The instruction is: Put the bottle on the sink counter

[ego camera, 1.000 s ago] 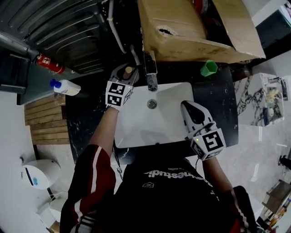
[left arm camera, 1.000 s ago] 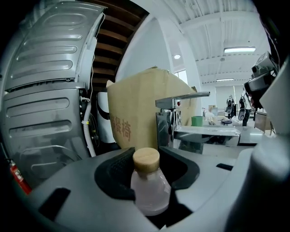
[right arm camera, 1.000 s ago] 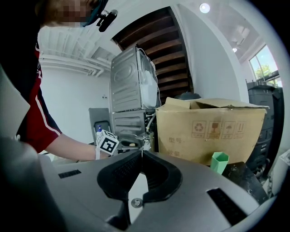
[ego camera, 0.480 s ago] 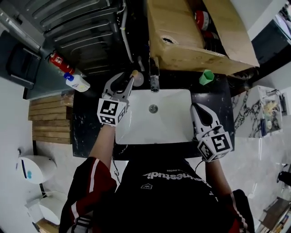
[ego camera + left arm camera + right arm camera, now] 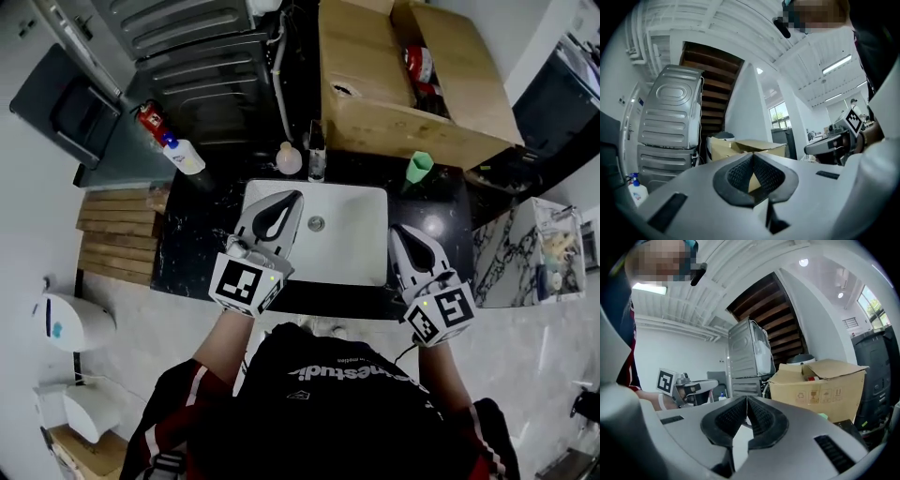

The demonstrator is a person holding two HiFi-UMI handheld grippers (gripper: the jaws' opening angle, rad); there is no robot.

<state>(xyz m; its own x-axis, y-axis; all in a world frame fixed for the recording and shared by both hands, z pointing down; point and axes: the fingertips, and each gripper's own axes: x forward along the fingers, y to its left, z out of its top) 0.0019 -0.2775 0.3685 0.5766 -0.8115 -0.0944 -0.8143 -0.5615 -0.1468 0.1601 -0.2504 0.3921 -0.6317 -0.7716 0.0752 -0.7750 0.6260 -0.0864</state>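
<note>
Jaws: left gripper (image 5: 296,197) closing shut, empty; right gripper (image 5: 395,231) closed, empty.
Bottle (image 5: 288,159): on desk (image 5: 187,253), 12 o'clock of sink (image 5: 361,267); likely light, slick; grip the belly.

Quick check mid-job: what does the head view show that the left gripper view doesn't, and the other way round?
Only the head view: the white sink, the faucet, the bottle standing on the counter beside the faucet, and the green cup.
Only the left gripper view: the left tool seen along its jaws, which are together with nothing between them, and a window beyond.
Both: the cardboard box, the grey appliance, the blue-capped bottle and the right tool.
</note>
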